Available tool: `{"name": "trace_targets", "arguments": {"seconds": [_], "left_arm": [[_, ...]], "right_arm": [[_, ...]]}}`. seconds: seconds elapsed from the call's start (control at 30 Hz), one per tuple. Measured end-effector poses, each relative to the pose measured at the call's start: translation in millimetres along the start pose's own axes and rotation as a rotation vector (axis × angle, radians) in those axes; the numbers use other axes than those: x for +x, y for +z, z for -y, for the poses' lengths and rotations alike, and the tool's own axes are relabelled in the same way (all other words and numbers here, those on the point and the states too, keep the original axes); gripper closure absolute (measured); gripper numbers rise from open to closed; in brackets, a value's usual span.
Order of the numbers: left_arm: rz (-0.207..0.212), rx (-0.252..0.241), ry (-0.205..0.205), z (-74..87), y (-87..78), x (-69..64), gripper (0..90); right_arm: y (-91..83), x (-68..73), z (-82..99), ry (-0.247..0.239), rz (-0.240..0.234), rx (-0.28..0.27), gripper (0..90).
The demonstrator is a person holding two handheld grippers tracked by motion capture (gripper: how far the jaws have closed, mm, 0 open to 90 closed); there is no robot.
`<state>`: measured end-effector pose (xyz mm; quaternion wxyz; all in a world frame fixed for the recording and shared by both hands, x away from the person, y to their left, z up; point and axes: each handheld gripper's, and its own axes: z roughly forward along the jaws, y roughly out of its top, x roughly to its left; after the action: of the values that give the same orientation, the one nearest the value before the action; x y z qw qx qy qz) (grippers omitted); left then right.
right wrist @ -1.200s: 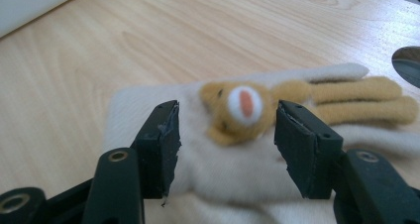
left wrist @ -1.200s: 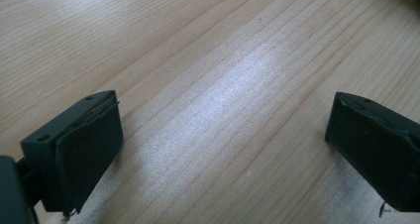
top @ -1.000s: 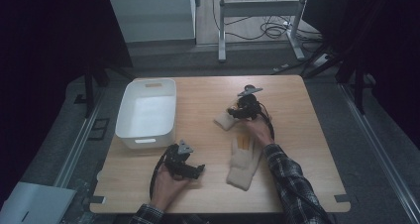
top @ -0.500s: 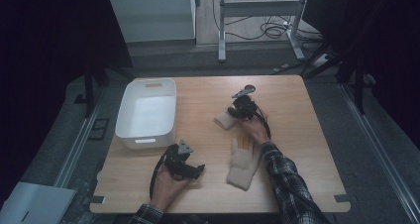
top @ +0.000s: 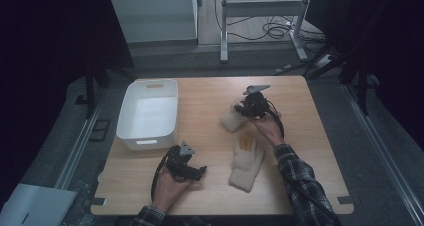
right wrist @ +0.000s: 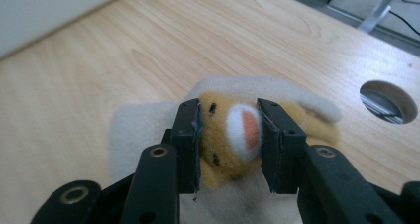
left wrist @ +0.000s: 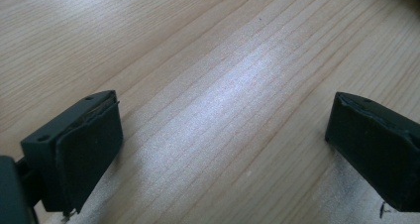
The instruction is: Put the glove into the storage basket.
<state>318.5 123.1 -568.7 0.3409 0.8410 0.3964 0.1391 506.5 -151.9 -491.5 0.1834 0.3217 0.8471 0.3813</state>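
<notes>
Two cream fleece gloves with orange patches are on the wooden table (top: 305,136). One glove (top: 246,163) lies flat near the front middle. Beyond it, the other glove (top: 230,121) has its orange plush face (right wrist: 233,130) pinched between the pads of my right gripper (top: 240,113) (right wrist: 229,107). Those jaws have just been closing, and the glove is between them and slightly raised. My left gripper (top: 199,172) (left wrist: 223,105) rests low at the front left. Its jaws are wide open over bare wood.
A white plastic bin (top: 145,142) stands at the table's left, beyond the left gripper. A round cable hole (right wrist: 387,101) sits in the tabletop beyond the held glove. Grey floor, desk legs and cables lie past the far edge.
The right gripper's jaws have closed on the far glove and the hand has risen a little with it. The left gripper has stayed put.
</notes>
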Motion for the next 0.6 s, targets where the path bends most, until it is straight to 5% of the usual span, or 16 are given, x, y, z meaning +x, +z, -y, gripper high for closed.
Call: {"name": "trace_targets", "arguments": {"seconds": [0.6], "left_arm": [[-0.001,-0.001,0.0,0.0,0.0,-0.1,1.2]], "right_arm": [[-94.5,34.8,3.1,-0.108,-0.141,-0.044,63.2]]}}
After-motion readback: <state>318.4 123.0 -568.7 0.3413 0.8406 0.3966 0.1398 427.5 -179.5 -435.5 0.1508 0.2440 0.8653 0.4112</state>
